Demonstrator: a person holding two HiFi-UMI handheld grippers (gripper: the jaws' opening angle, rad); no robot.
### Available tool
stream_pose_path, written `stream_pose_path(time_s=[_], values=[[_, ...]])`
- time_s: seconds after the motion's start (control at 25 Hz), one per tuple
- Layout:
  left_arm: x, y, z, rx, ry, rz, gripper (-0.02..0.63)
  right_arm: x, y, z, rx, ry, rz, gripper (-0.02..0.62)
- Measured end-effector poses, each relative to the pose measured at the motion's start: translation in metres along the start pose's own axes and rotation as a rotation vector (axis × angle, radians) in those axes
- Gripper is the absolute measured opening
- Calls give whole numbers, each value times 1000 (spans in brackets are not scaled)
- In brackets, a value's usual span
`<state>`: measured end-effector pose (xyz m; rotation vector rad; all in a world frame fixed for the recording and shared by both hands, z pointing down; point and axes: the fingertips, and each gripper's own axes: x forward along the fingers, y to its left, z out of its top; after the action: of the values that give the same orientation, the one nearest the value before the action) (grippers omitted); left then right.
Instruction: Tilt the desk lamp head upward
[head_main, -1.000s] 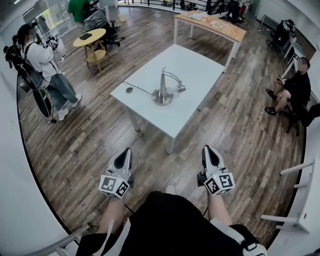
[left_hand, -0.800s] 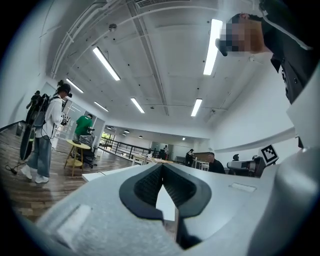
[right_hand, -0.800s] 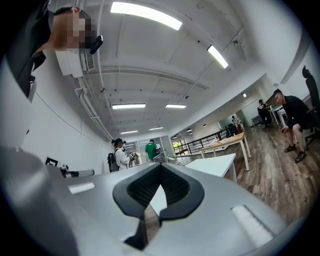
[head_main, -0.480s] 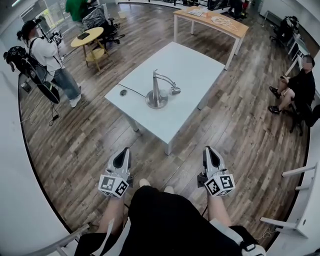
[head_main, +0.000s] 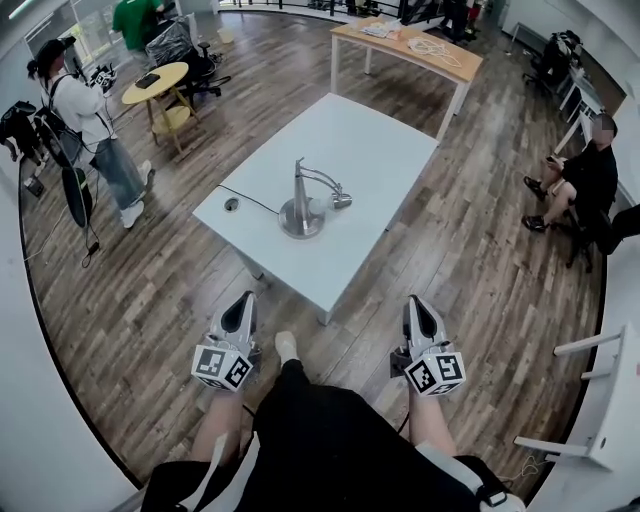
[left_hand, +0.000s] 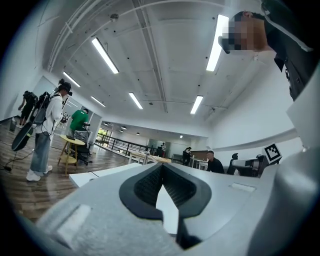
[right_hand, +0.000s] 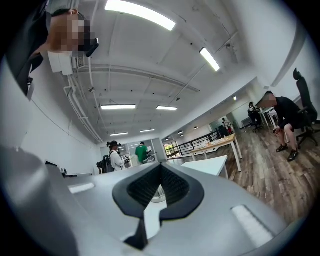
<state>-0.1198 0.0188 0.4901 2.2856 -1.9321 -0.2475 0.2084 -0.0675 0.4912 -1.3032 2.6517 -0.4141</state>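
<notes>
Hanging back from the table (head_main: 350, 140); lamp head (head_main: 342, 200) untouched, tilt all left to do (nothing started); left gripper (head_main: 244, 303) and right gripper (head_main: 417, 302) pressed together, empty.

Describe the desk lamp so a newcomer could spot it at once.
Find the white table in the middle of the wood-floored room. Near its closer end stands the desk lamp: a silver post on a round base, the only upright thing there.

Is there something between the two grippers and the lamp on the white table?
Nothing visible does. Only floor and the table's near edge lie between the left gripper, the right gripper and the lamp.
</notes>
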Motion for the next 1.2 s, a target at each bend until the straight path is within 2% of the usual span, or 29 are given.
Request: stream_pose_path(time_s=[0.2, 0.36, 0.56, 0.76, 1.08, 1.2], values=[[39, 21, 3, 16, 0, -48, 0, 31, -6, 4, -22, -3, -36, 5], [63, 46, 3, 10, 6, -60, 0, 65, 10, 0, -127, 21, -16, 5], [92, 75, 6, 13, 7, -79, 0, 112, 18, -4, -98, 28, -5, 5], [121, 102, 6, 12, 18, -99, 0, 155, 41, -9, -239, 66, 27, 5], [168, 143, 2, 2, 43, -164, 0, 205, 40, -12, -207, 53, -31, 5], [188, 150, -1, 9, 59, -201, 0, 214, 30, -13, -163, 51, -73, 5]])
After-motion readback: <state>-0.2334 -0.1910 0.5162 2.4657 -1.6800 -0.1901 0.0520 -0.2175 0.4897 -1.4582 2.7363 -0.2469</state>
